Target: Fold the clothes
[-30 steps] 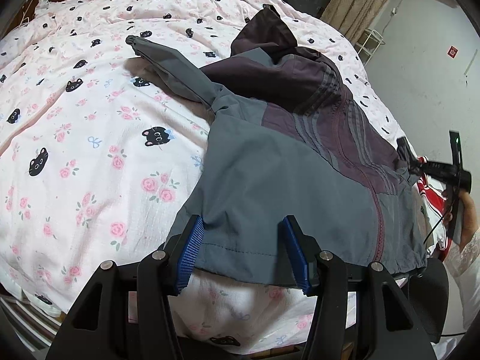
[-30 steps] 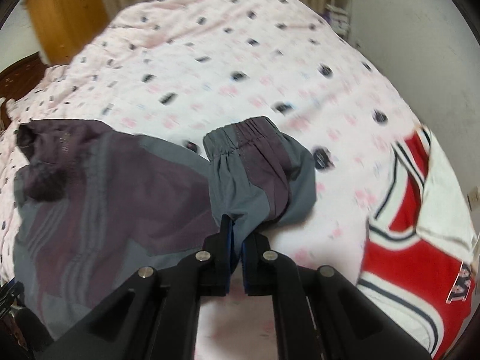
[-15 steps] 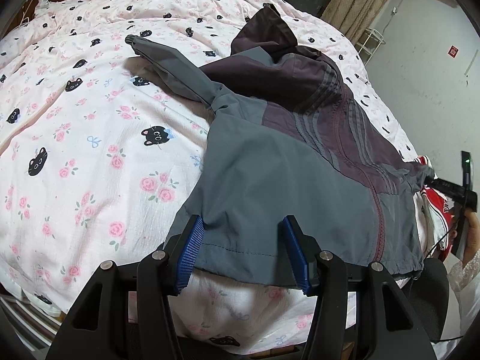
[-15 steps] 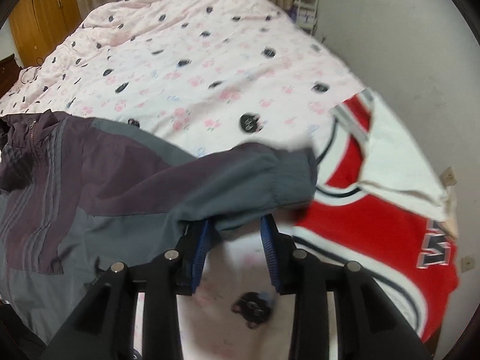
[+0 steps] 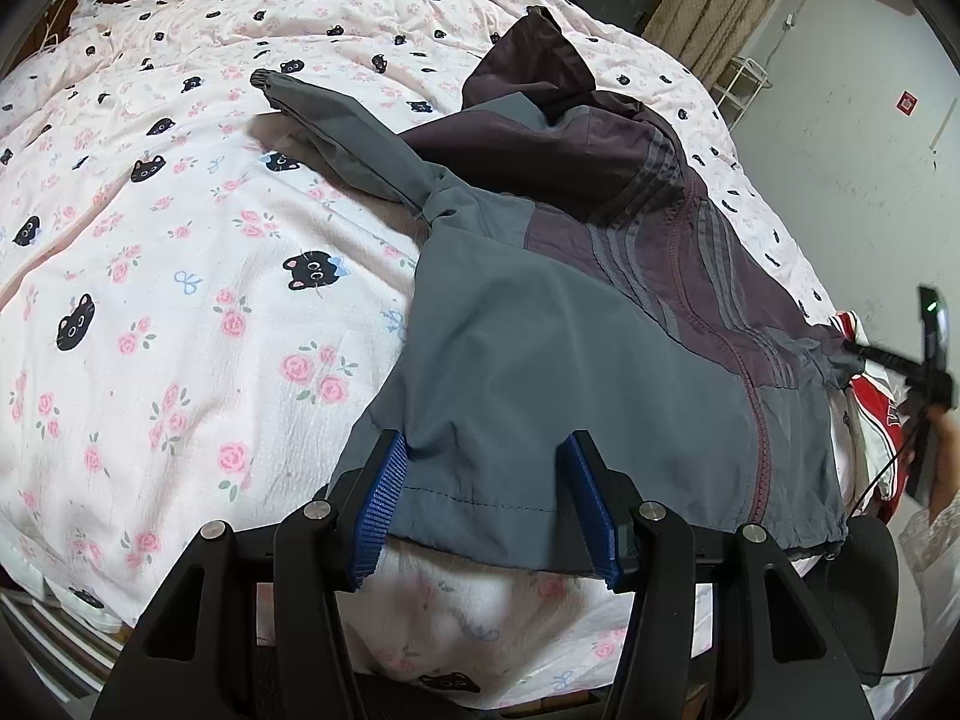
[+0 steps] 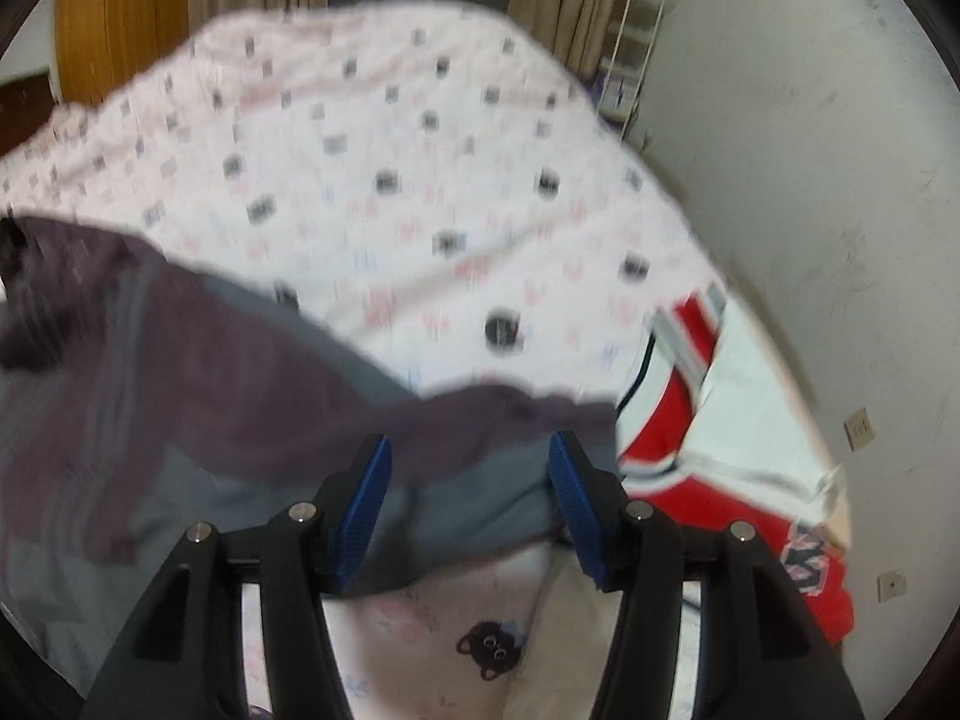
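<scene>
A grey and purple hooded jacket [image 5: 540, 360] lies spread on the pink cat-print bed [image 5: 180, 300]. One sleeve [image 5: 336, 120] stretches to the far left and the hood [image 5: 534, 54] points away. My left gripper [image 5: 487, 504] is open and straddles the near hem without pinching it. In the blurred right wrist view my right gripper [image 6: 468, 510] is open too. The jacket's other sleeve [image 6: 510, 414] lies loose across the gap just ahead of its blue pads [image 6: 360, 516]. The jacket body [image 6: 180, 390] fills the left of that view.
A red and white jersey [image 6: 690, 432] lies at the bed's right edge beside the white wall [image 6: 810, 180]. A hand holds the right gripper's black body [image 5: 927, 378] at the jacket's right corner. Curtains and a wire rack [image 5: 744, 84] stand beyond the bed's far end.
The right gripper, shut on the sleeve a second ago, has opened and let it go; the sleeve now lies pulled out to the right. The left gripper has not moved.
</scene>
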### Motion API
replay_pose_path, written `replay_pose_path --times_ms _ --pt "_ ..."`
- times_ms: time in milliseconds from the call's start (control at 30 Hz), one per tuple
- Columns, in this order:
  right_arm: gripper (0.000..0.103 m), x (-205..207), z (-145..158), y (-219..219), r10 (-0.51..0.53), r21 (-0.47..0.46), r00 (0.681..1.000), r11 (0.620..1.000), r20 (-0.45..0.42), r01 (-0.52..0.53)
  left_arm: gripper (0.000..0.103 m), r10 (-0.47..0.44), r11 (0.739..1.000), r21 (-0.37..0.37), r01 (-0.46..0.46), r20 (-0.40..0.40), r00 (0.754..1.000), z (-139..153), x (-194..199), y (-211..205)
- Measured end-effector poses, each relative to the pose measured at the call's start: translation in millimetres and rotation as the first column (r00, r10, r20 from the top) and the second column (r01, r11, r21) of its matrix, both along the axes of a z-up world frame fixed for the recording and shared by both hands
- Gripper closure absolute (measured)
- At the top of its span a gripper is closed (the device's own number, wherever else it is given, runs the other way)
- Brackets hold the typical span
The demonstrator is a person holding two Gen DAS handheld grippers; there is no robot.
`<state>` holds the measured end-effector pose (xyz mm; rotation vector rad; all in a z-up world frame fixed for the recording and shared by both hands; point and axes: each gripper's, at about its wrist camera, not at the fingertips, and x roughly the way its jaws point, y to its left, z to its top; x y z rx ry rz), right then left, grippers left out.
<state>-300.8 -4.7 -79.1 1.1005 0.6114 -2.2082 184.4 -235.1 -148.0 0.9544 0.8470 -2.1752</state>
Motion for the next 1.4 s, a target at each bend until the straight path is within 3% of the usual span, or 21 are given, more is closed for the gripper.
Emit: replay_pose_path --times_ms 167,267,367,433,533,667,800,933,1067,1167,1200,1400 --pt "0.049 -3 -41 1 -0.002 0.096 0.999 0.995 0.054 -0.003 0.054 -0.001 1.000 0.003 0.001 0.000 1.000 0 0 1" --pt "0.049 -1 -45 7 0.009 0.104 0.998 0.995 0.056 -0.015 0.054 0.000 1.000 0.005 0.000 0.003 1.000 -1 0 1" --pt "0.049 13 -26 14 0.051 0.028 0.997 0.998 0.051 -0.053 0.053 0.001 1.000 0.005 -0.001 0.003 1.000 -1 0 1" --pt "0.047 30 -9 22 0.126 -0.078 0.987 0.990 0.103 -0.118 0.053 0.001 1.000 0.005 -0.001 0.001 1.000 -1 0 1" --pt "0.047 55 2 31 0.260 -0.203 0.937 0.955 0.233 -0.214 0.053 0.002 1.000 0.006 -0.002 0.002 1.000 -2 0 2" --pt "0.047 93 -9 40 0.408 -0.276 0.810 0.908 0.422 -0.314 0.053 0.001 1.000 0.008 -0.001 0.004 1.000 -2 -1 2" --pt "0.047 120 -42 46 0.405 -0.274 0.724 0.914 0.558 -0.300 0.053 0.000 1.000 0.007 0.000 0.004 1.000 -1 -1 2" --pt "0.047 129 -70 46 0.378 -0.296 0.665 0.925 0.644 -0.239 0.053 -0.001 1.000 0.003 0.001 0.005 1.000 -1 -1 3" --pt "0.046 135 -79 42 0.387 -0.346 0.621 0.918 0.682 -0.192 0.053 -0.002 1.000 0.003 0.002 0.001 1.000 -1 0 3" --pt "0.049 141 -81 34 0.393 -0.351 0.615 0.916 0.684 -0.195 0.053 -0.001 1.000 0.003 0.001 0.000 1.000 -1 0 4" --pt "0.059 143 -83 32 0.392 -0.347 0.612 0.917 0.687 -0.198 0.053 -0.002 1.000 0.003 0.002 -0.001 1.000 -1 0 4" --pt "0.086 149 -86 29 0.381 -0.327 0.627 0.922 0.679 -0.206 0.053 -0.005 1.000 0.006 0.005 -0.004 1.000 -1 2 5"
